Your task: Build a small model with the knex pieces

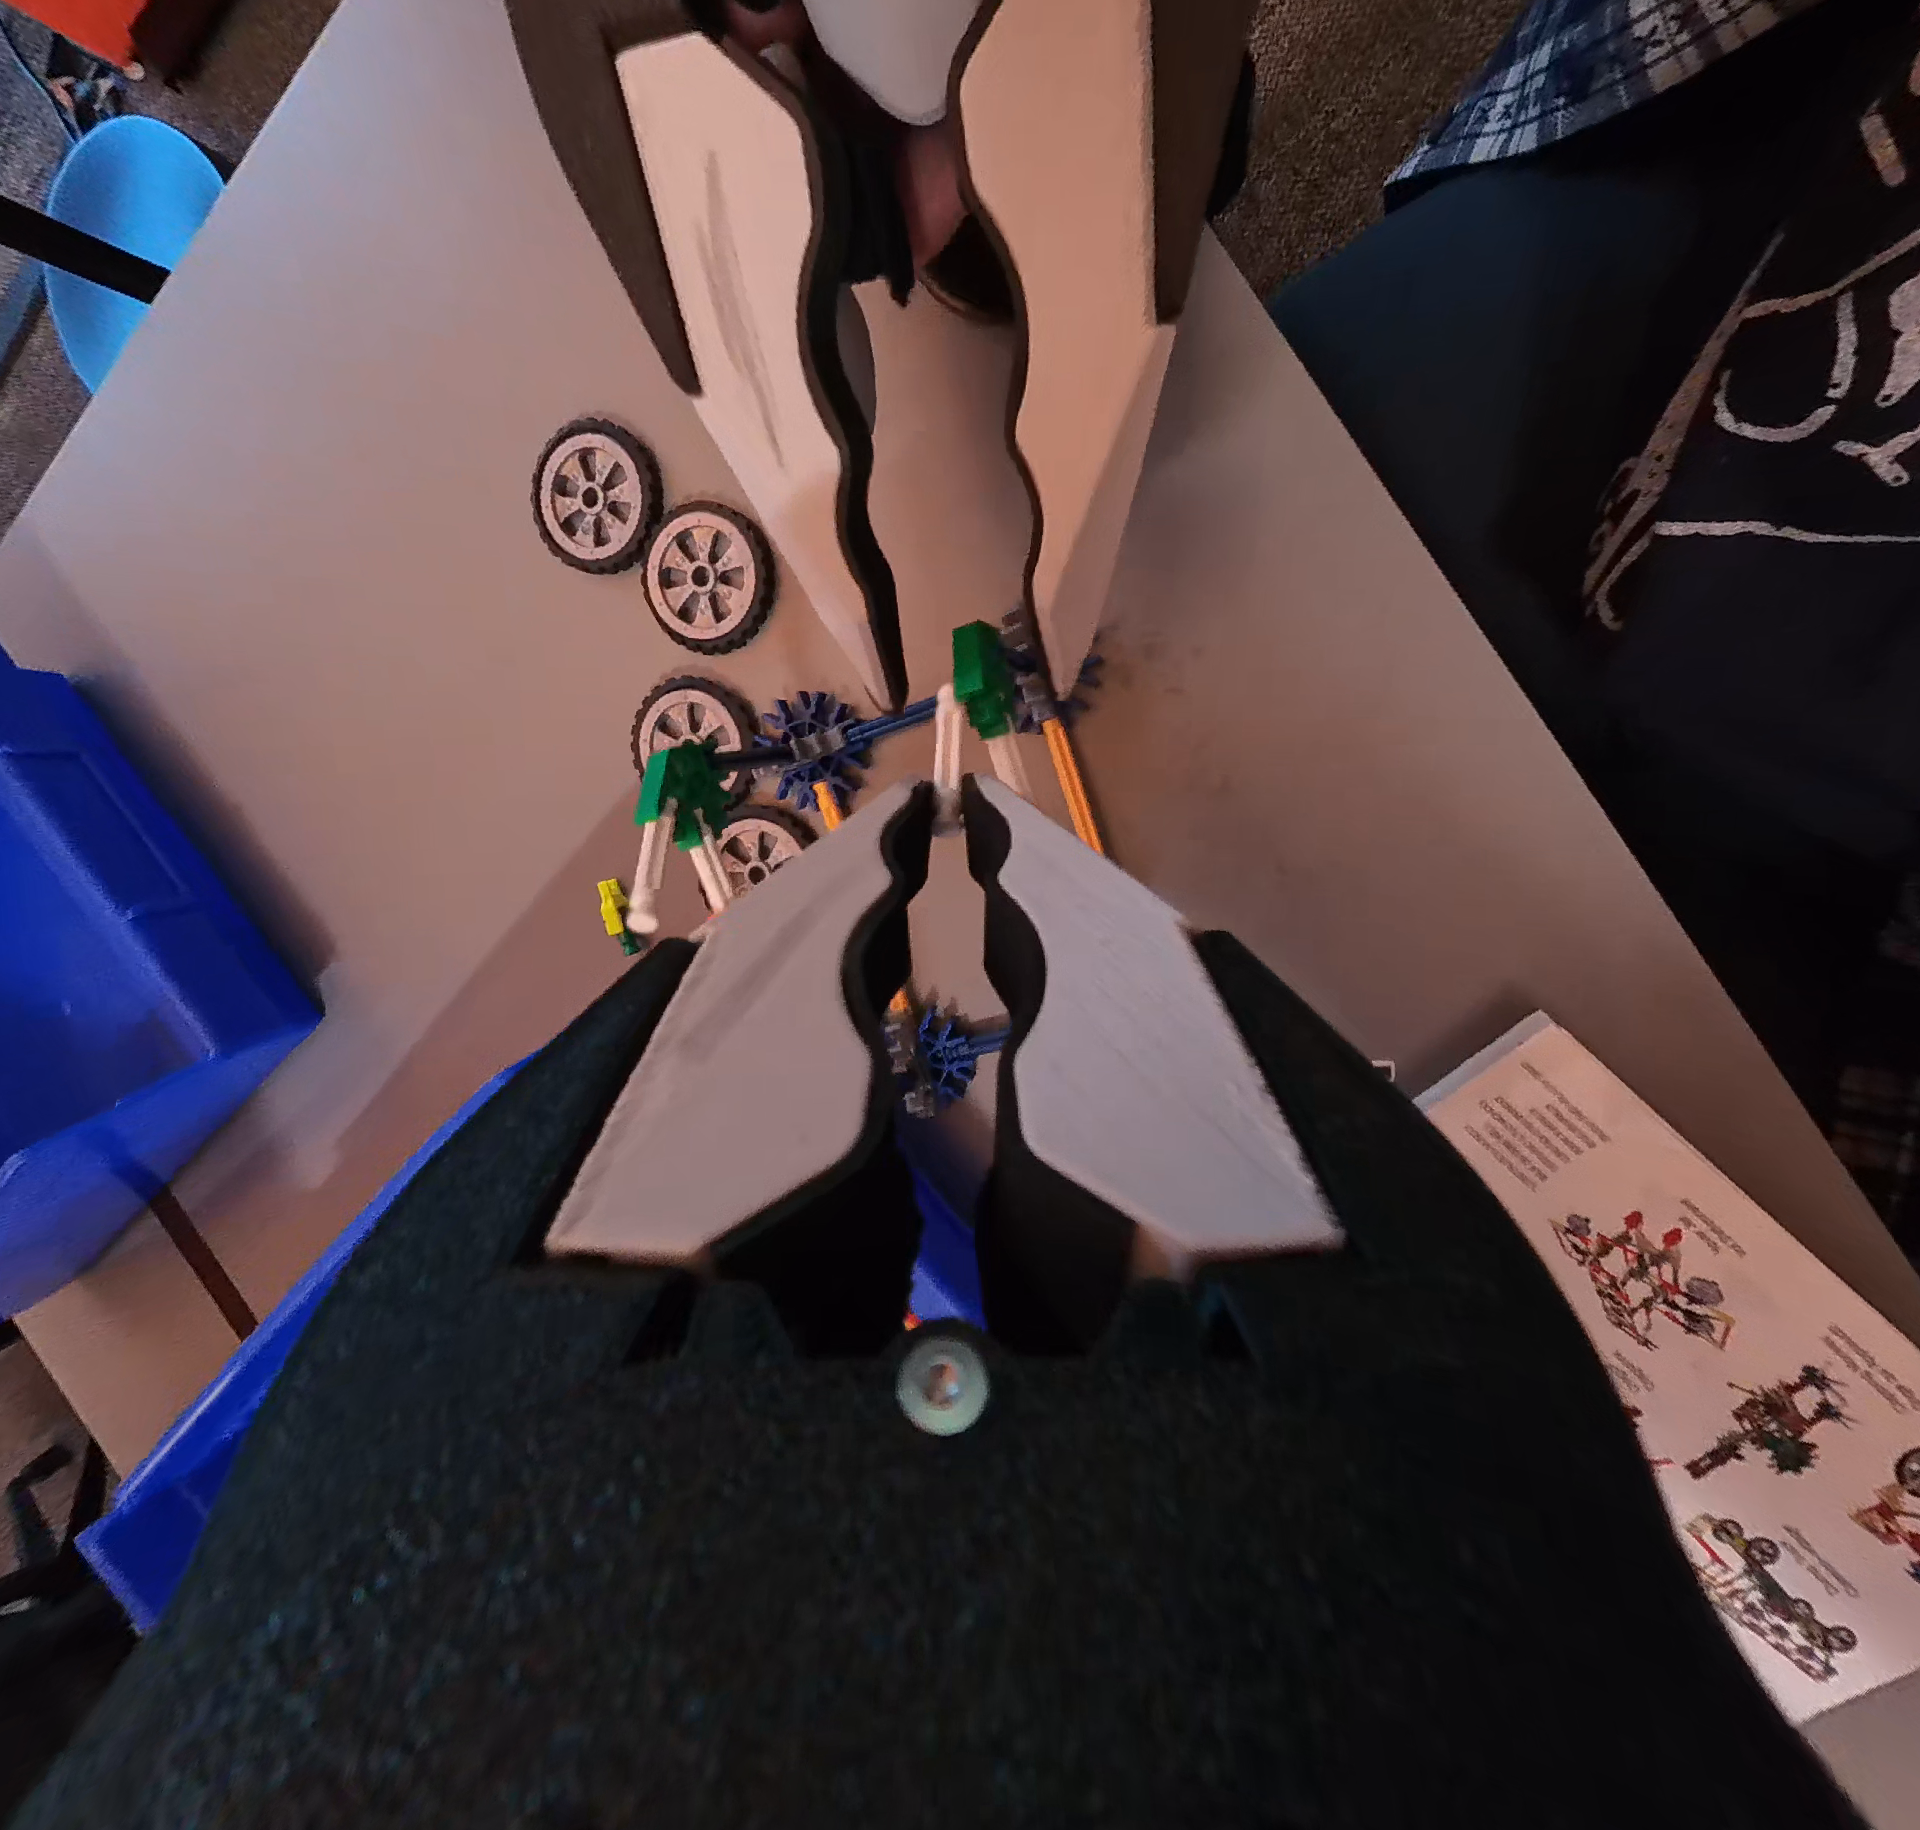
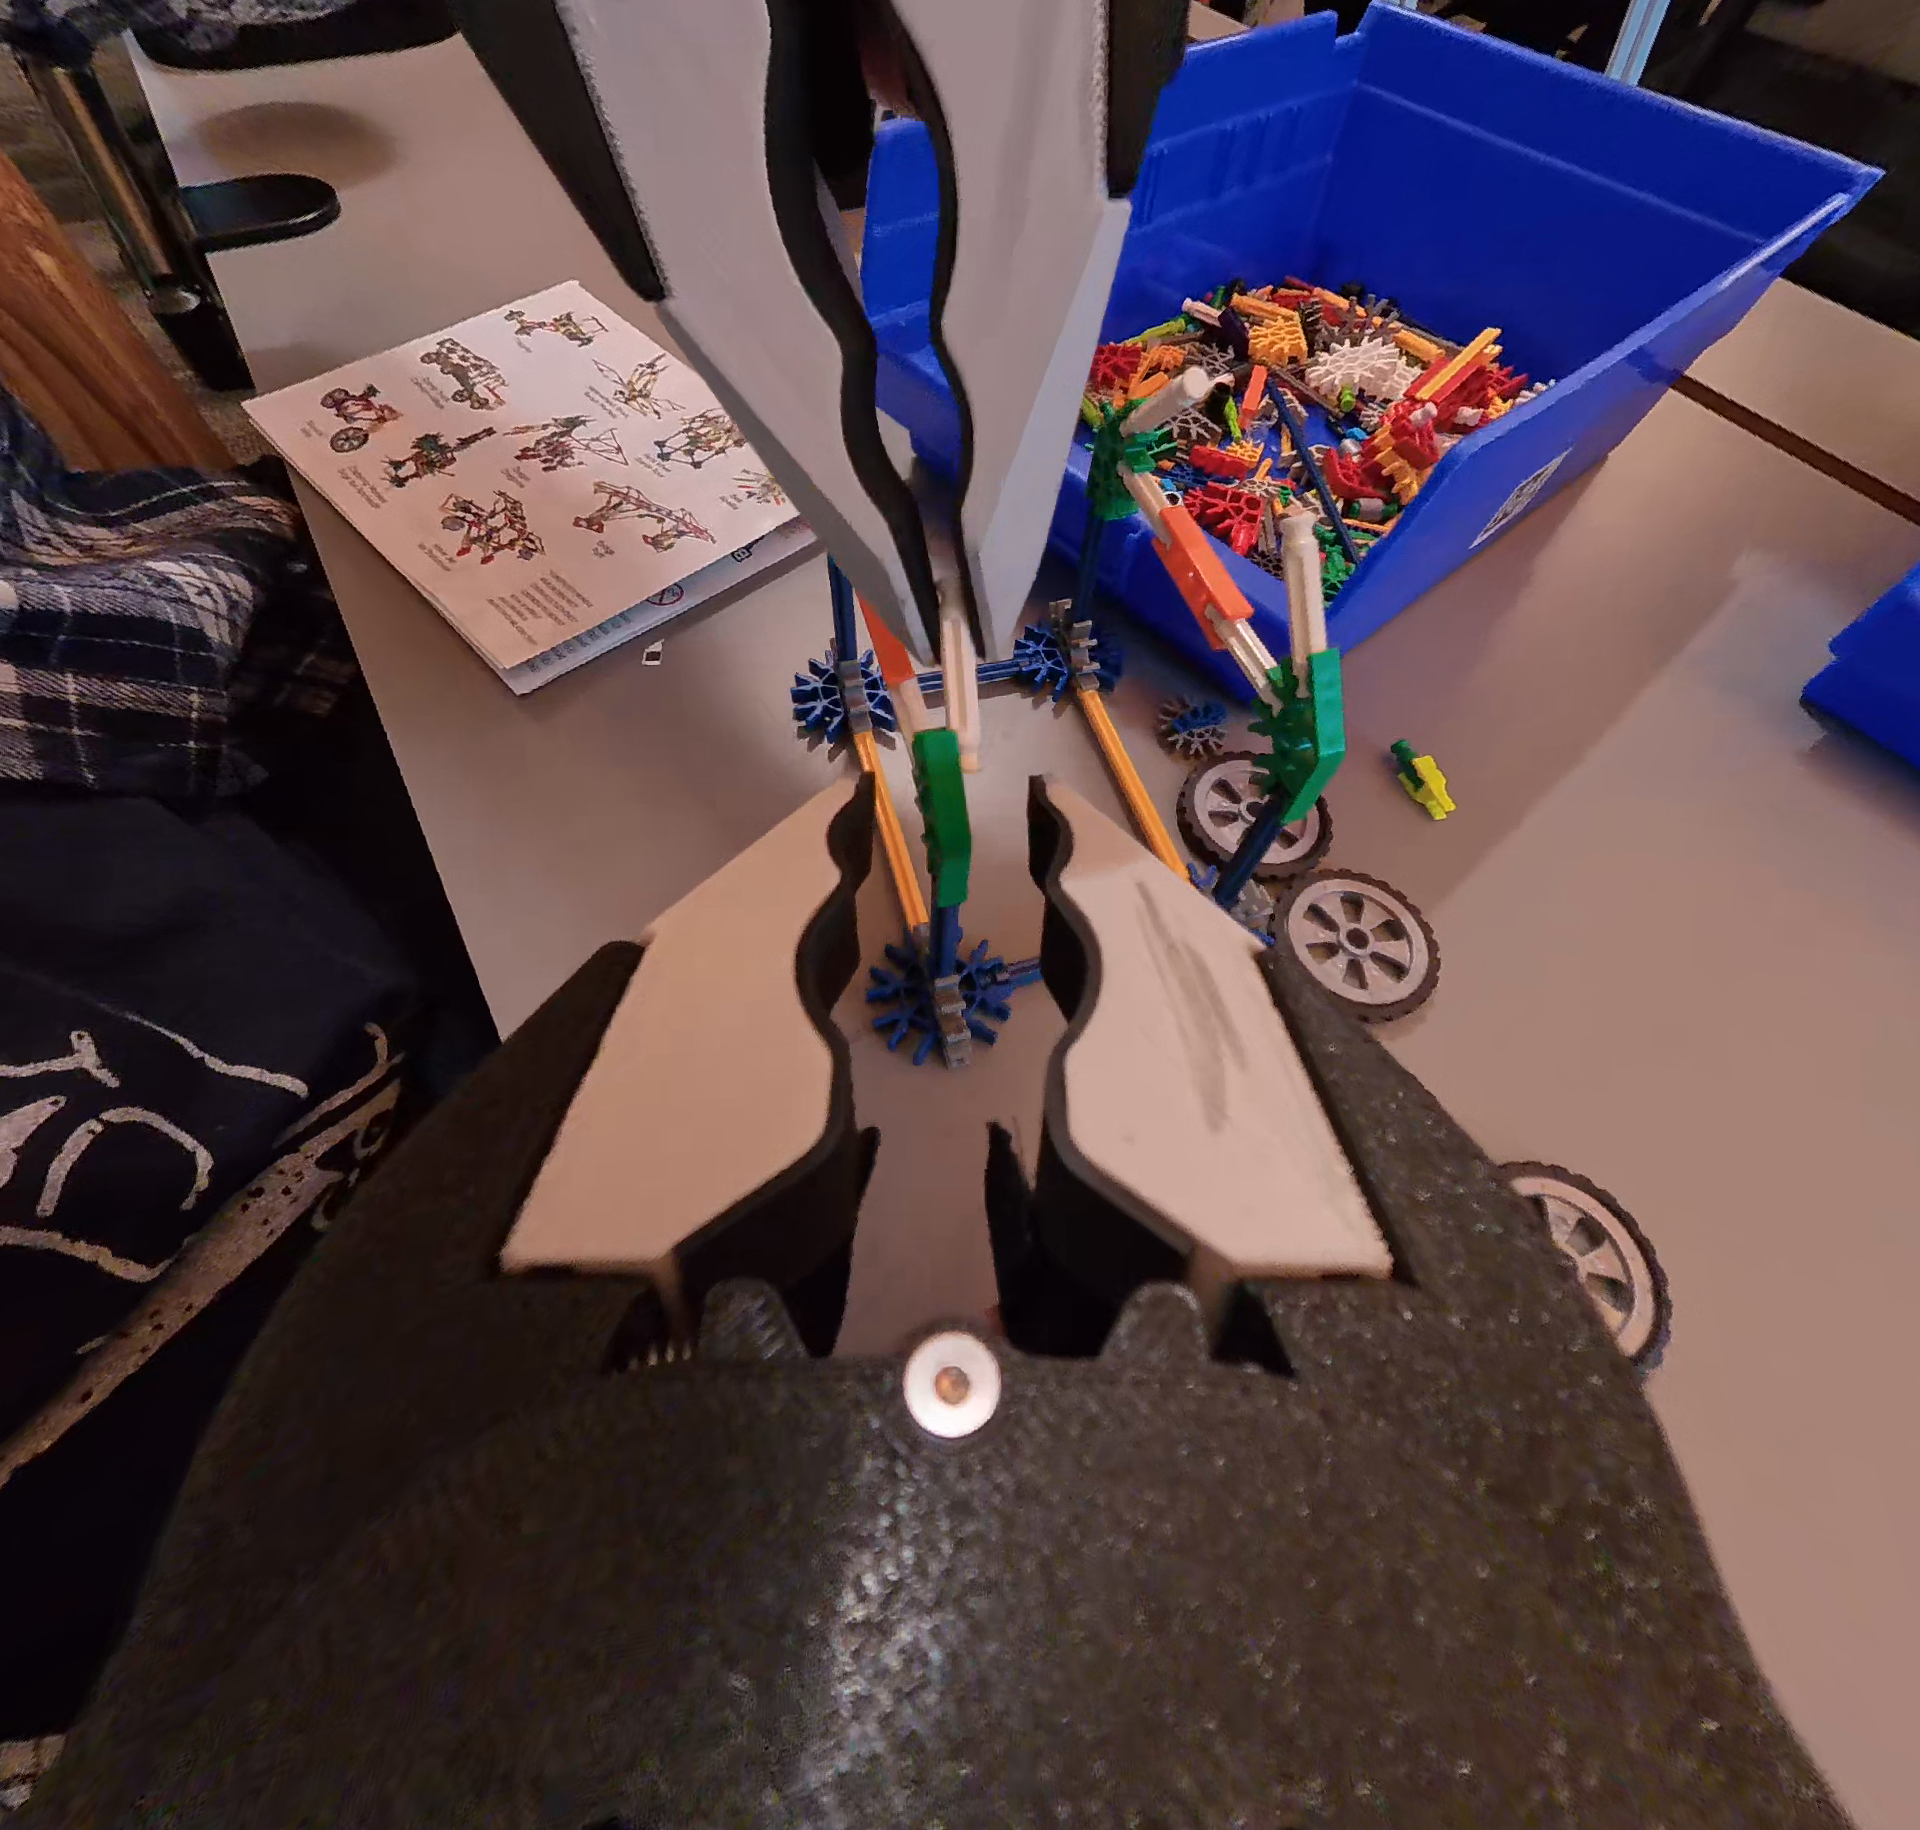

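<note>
A toy frame of blue snowflake connectors [image 2: 935, 1001] joined by yellow rods [image 2: 894, 845] and blue rods stands on the grey table [image 2: 1662, 949]. My left gripper [image 1: 943, 801] is shut on a white rod [image 1: 948, 741] that plugs into a green connector [image 1: 979, 674]. In the right wrist view it comes down from above [image 2: 951, 637] onto that rod [image 2: 964, 715]. My right gripper [image 2: 948, 793] is open, its fingers on either side of the green connector [image 2: 940, 814] and not gripping it. It shows from the top in the left wrist view [image 1: 971, 691].
A second green connector [image 2: 1304, 731] with white rods and an orange piece stands on the right. Several grey wheels [image 2: 1356, 939] and a small yellow piece [image 2: 1425, 781] lie beside it. A blue bin [image 2: 1455, 170] of parts stands behind, an instruction sheet [image 2: 540, 461] and a person's plaid sleeve on the left. Only a small space, under 4 cm, lies between the two pairs of fingers. The small yellow piece [image 2: 1425, 781] sits 15 cm or so from the ends of my right fingers. It is also in sight in the left wrist view [image 1: 612, 903].
</note>
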Demonstrator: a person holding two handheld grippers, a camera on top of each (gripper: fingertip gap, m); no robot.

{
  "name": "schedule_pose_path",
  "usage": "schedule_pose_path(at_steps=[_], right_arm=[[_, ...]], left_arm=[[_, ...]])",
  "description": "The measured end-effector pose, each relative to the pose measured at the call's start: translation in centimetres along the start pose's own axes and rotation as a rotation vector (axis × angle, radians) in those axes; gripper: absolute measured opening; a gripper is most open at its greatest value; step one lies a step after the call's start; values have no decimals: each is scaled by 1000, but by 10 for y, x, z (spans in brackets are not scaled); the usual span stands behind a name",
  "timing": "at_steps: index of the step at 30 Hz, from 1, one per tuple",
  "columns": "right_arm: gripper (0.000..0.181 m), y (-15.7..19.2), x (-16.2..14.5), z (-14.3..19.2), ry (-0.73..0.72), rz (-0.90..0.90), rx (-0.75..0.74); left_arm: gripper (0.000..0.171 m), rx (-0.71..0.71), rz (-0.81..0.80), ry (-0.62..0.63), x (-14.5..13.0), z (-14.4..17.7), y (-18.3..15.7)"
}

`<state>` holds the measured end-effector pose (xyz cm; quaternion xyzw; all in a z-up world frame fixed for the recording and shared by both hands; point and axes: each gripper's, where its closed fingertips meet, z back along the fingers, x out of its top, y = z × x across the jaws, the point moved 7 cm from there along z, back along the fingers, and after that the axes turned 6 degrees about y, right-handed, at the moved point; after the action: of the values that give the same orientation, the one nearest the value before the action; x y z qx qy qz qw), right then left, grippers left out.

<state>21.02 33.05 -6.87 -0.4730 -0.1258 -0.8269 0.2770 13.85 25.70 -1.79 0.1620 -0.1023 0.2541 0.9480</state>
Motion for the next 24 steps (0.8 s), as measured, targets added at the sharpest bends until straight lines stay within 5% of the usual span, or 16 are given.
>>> schedule_pose_path(at_steps=[8,24], right_arm=[[12,0,2,-3,-10,25,-6],[7,2,3,-4,7,78,21]], left_arm=[[4,-8,-18,10,4,-1,0],[5,-15,-20,19,7,0,-3]])
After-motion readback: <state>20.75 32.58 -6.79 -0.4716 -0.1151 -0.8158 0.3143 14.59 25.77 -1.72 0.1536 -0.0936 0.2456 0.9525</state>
